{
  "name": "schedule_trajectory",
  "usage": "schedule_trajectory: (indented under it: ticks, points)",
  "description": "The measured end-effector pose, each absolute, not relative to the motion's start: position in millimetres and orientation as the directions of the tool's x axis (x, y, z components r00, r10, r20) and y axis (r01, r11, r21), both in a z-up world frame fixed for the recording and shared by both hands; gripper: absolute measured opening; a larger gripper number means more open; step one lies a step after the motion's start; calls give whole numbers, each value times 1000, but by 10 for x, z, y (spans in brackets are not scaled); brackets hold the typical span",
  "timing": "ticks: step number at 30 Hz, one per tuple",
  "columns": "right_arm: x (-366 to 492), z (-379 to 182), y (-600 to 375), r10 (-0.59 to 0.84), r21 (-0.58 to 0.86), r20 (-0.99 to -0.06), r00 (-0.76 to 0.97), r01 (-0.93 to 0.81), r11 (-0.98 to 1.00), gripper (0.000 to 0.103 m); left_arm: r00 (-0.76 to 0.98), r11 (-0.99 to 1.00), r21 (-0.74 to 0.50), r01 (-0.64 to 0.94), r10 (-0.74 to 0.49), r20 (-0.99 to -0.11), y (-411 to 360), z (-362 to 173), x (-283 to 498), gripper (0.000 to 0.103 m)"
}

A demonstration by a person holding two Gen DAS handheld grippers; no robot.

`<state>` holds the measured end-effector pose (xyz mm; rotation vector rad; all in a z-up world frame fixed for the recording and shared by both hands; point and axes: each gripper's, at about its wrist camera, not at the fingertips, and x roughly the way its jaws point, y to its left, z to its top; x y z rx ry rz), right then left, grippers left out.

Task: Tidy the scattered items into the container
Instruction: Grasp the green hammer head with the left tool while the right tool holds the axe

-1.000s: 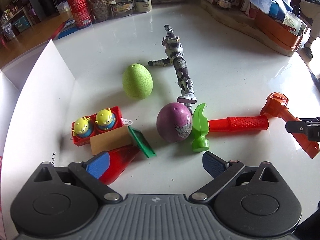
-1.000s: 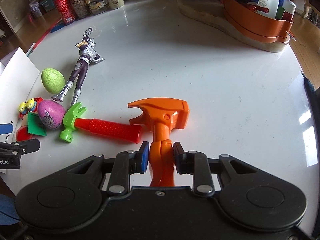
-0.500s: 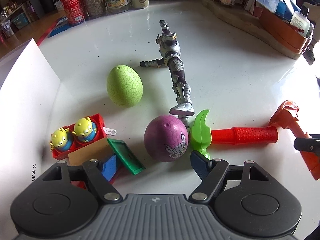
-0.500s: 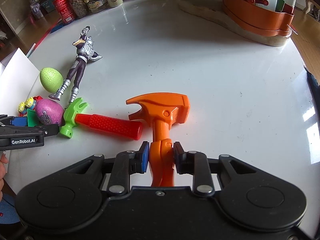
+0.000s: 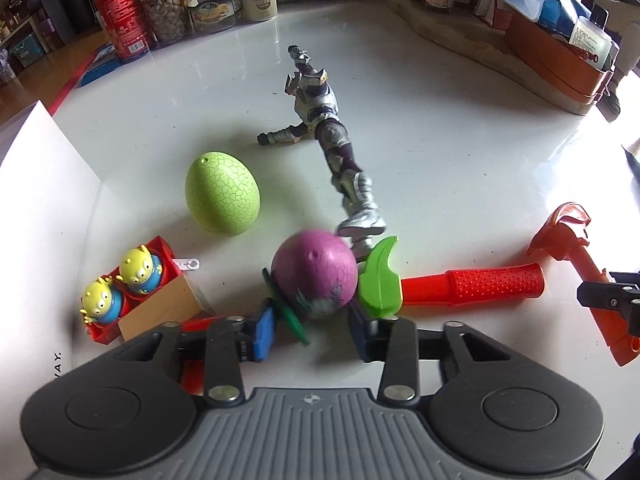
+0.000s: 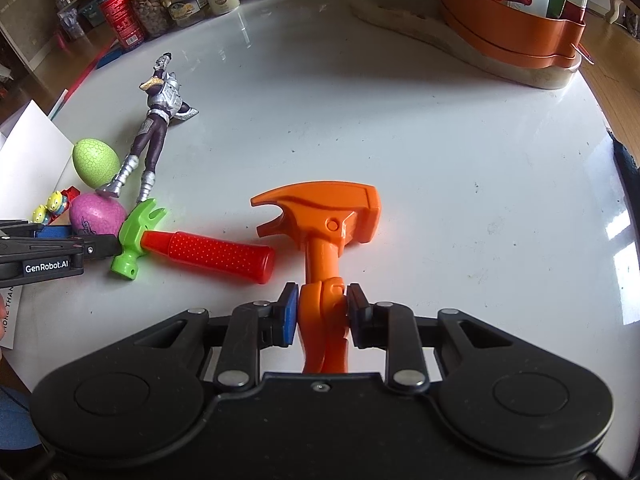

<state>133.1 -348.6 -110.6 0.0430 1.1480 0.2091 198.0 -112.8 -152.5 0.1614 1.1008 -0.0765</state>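
Note:
My left gripper [image 5: 312, 332] is open, its pads either side of the purple egg [image 5: 314, 276], which lies on the white table against the green-headed red hammer [image 5: 472, 286]. The egg looks blurred. A green egg [image 5: 222, 196], a silver-purple action figure [image 5: 328, 140] and a red box with two alien toys [image 5: 124, 284] lie nearby. My right gripper [image 6: 322, 314] is shut on the handle of the orange toy hammer [image 6: 324, 216], whose head rests on the table. The white container wall [image 5: 40, 200] stands at the left.
Jars and cans [image 5: 168, 4] line the far edge. An orange tray of bottles [image 6: 516, 20] on a wooden board sits at the far right. A green-and-red flat toy [image 5: 288, 320] lies under my left fingers. Open tabletop [image 6: 400, 120] spreads in the middle.
My left gripper has moved forward and closed in around the purple egg, which has shifted slightly. The right gripper keeps its hold on the orange hammer, barely moved.

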Motion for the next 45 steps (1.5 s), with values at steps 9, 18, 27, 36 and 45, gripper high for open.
schedule_trajectory:
  ticks: [9, 18, 27, 36, 45]
  points:
    - [1361, -1107, -3447, 184, 138, -905, 384, -144, 980, 27, 465, 989, 67, 135, -3, -885, -1078, -1501, 1979, 75]
    - [1374, -1124, -3439, 191, 147, -907, 376, -143, 979, 27, 495, 970, 142, 200, 25, -869, -1395, -1395, 2005, 96]
    - [1369, -1101, -3457, 199, 158, -904, 379, -137, 978, 27, 398, 965, 123, 230, 22, -917, -1494, -1751, 2044, 70]
    - [1302, -1085, -3474, 201, 161, -902, 382, -136, 978, 27, 368, 980, 32, 199, -44, -929, -1414, -1720, 2134, 25]
    - [1299, -1062, -3503, 210, 170, -899, 384, -136, 976, 27, 396, 977, 18, 211, -69, -915, -1341, -1520, 2017, 24]
